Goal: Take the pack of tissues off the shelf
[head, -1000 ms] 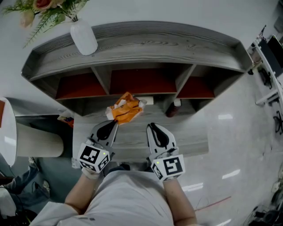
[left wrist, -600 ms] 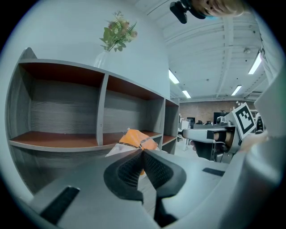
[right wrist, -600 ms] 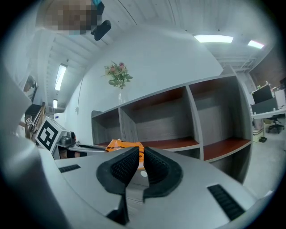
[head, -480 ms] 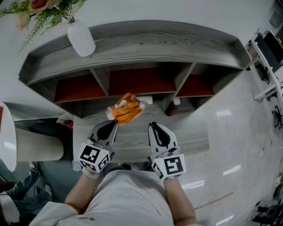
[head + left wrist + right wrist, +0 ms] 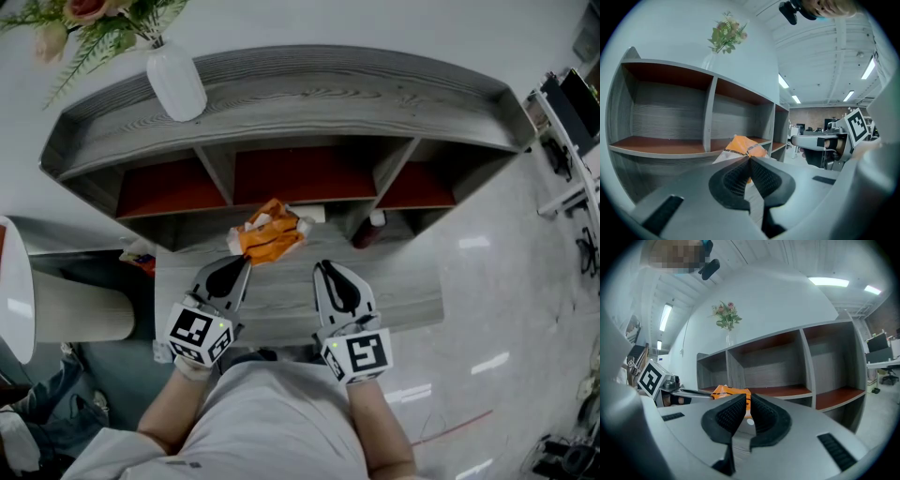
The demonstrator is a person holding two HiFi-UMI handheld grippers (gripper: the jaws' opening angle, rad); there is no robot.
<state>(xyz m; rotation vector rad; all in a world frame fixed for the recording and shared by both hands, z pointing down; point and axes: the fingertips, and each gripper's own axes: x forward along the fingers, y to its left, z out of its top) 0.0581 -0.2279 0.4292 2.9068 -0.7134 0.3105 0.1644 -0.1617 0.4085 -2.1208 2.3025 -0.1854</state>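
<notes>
While the left gripper [image 5: 245, 262] clamps its jaws on the near edge of the orange pack of tissues [image 5: 270, 234], held at its 1 o'clock before the shelf's [image 5: 309, 94] middle bay, the right gripper [image 5: 324, 268], at 3 o'clock, is clenched on nothing. The jaws hide the pinched edge.

Your pack of tissues [image 5: 270, 234] is orange, with white at its ends. The shelf [image 5: 328, 89] is grey wood-grain, its compartments lined reddish brown. The vase [image 5: 176, 82] is white, and the flowers [image 5: 86, 9] are pink over green leaves. Your left gripper [image 5: 242, 264] and right gripper [image 5: 324, 270] are pale grey with black ribbed pads [image 5: 729, 418]. Each marker cube [image 5: 361, 354] carries black squares on white. The floor [image 5: 506, 281] is glossy pale grey.
</notes>
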